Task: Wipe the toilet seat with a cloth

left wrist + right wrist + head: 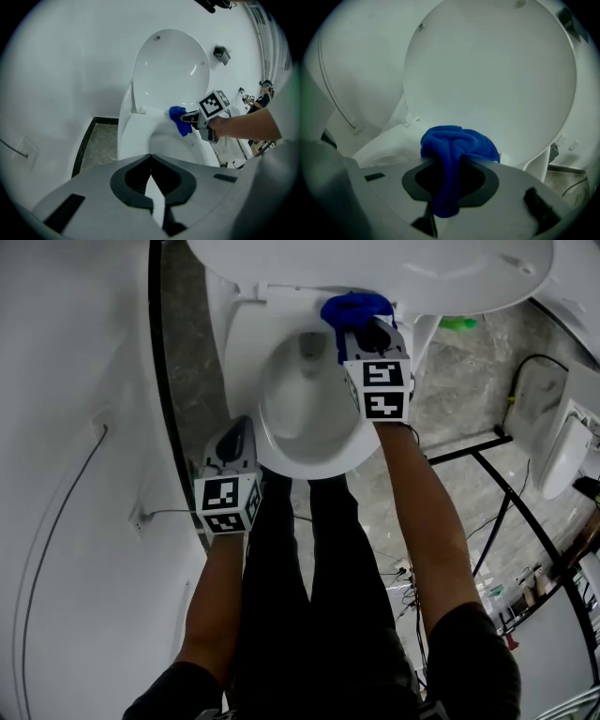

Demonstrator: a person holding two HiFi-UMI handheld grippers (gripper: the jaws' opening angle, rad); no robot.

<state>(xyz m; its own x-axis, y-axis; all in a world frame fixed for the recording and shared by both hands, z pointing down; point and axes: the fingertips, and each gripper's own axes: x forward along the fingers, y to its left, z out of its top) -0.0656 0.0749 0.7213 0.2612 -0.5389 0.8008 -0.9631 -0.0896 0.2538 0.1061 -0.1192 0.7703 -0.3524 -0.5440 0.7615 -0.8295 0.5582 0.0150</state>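
One blue cloth [352, 307] is clenched in the right gripper [364, 332] at the far rim of the one toilet seat [246, 352]. The left gripper [238, 430], the second, hangs near-left, jaws together, empty.

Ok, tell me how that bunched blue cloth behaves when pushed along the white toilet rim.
The bunched blue cloth looks floppy: it folds over itself and a tail hangs between the jaws of the right gripper. It is probably light, since one pinch carries it. On the glossy white toilet rim it should slide and squash, not roll.
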